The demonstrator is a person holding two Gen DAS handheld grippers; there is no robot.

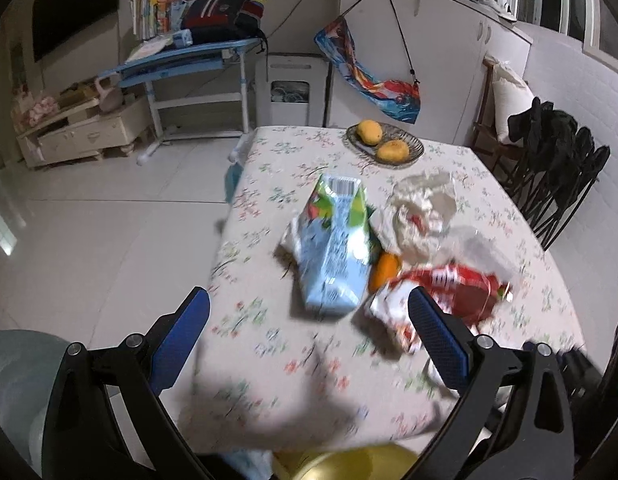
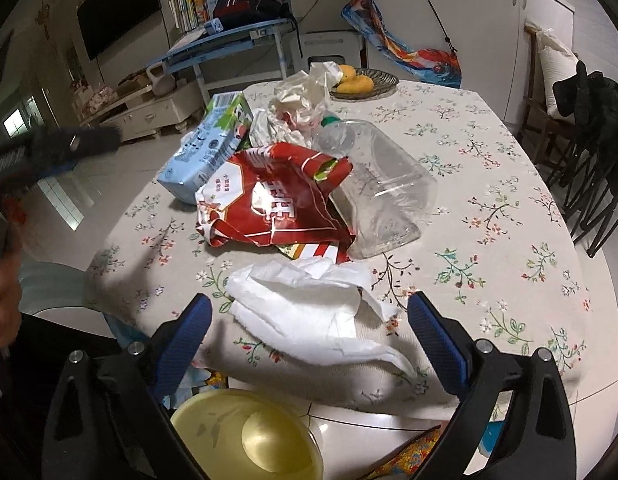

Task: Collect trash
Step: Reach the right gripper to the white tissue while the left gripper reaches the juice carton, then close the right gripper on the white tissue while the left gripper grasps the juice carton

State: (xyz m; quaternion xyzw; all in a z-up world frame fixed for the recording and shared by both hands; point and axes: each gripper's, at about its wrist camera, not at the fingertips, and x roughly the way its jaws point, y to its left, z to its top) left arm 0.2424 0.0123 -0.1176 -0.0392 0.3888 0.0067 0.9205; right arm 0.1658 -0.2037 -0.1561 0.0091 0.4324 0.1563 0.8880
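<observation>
Trash lies on the floral tablecloth (image 2: pixel 489 184): a light blue carton (image 2: pixel 207 148), a red snack bag (image 2: pixel 269 200), a clear plastic bottle (image 2: pixel 377 188), crumpled white plastic (image 2: pixel 301 104) and a white tissue (image 2: pixel 309 312). My right gripper (image 2: pixel 309 332) is open and empty, its fingers on either side of the tissue near the table's front edge. My left gripper (image 1: pixel 309 320) is open and empty above the table's near left part, just short of the carton (image 1: pixel 333 248) and the red bag (image 1: pixel 441 284). An orange object (image 1: pixel 383 268) lies between them. The left gripper body (image 2: pixel 57 148) shows blurred at the left.
A yellow bin (image 2: pixel 249 436) stands below the table's front edge; it also shows in the left wrist view (image 1: pixel 349 464). A dish with two mangoes (image 1: pixel 385 142) sits at the table's far side. Dark chairs (image 1: pixel 557 168) stand on the right. A blue desk (image 1: pixel 189 64) stands behind.
</observation>
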